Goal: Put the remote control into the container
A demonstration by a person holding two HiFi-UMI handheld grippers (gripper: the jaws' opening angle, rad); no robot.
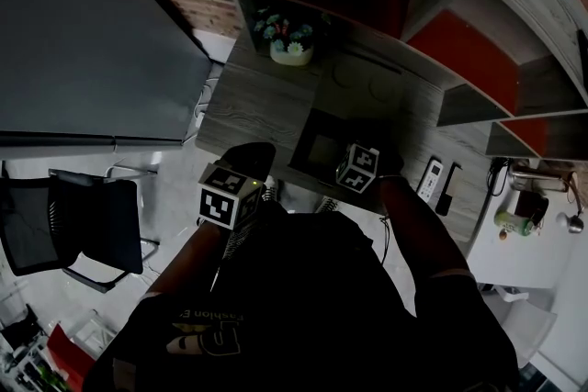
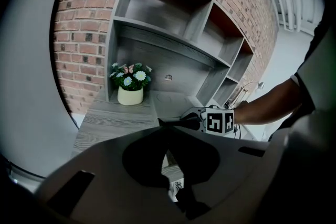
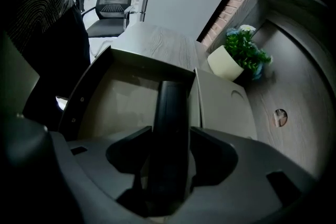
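Observation:
A black remote control [image 3: 170, 128] is clamped upright between the jaws of my right gripper [image 3: 169, 150], which is shut on it. It hangs over the open grey container [image 3: 105, 105] on the desk. In the head view the right gripper [image 1: 360, 166] is at the container's [image 1: 310, 126] near right edge. The left gripper view shows the right gripper [image 2: 214, 120] with the remote control [image 2: 176, 123] sticking out to the left. My left gripper [image 2: 169, 169] is shut on nothing and sits at the desk's near edge, left of the container [image 1: 246, 162].
A potted plant [image 1: 289, 39] stands at the back of the desk, with shelves [image 1: 478, 60] behind. A flat lid [image 3: 227, 107] lies beside the container. A white remote [image 1: 429, 178] and a black remote [image 1: 448, 190] lie on the desk to the right. An office chair [image 1: 83, 225] stands left.

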